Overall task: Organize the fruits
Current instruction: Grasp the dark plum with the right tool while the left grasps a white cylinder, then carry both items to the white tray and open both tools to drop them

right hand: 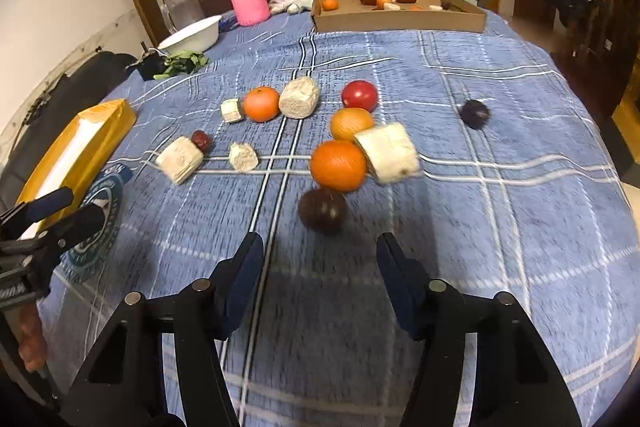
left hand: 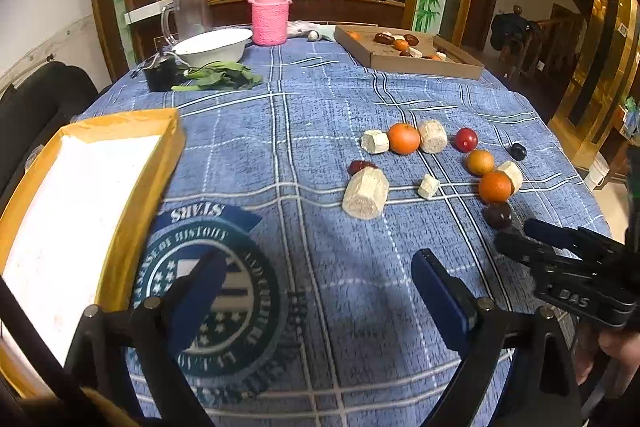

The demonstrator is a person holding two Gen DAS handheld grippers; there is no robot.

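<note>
Loose fruit lies on the blue checked cloth: three oranges [right hand: 338,165], a red round fruit [right hand: 359,95], a red date [right hand: 201,140], two dark round fruits and several pale cut chunks [right hand: 387,153]. My right gripper [right hand: 319,241] is open, pointing down at the cloth. The nearer dark fruit [right hand: 323,209] lies just beyond its fingertips, outside the jaws. My left gripper [left hand: 318,263] stands wide open over the printed emblem with nothing between its fingers. The fruit cluster [left hand: 404,138] lies ahead and to its right. An empty yellow box [left hand: 132,163] with a white floor sits at its left.
A cardboard tray [right hand: 400,21] holding several fruits stands at the far side. A white bowl [left hand: 212,45], a pink knitted jar [left hand: 270,13], a glass jug and green leaves [left hand: 224,77] are at the far left. The right gripper [left hand: 516,233] shows at the left view's right edge.
</note>
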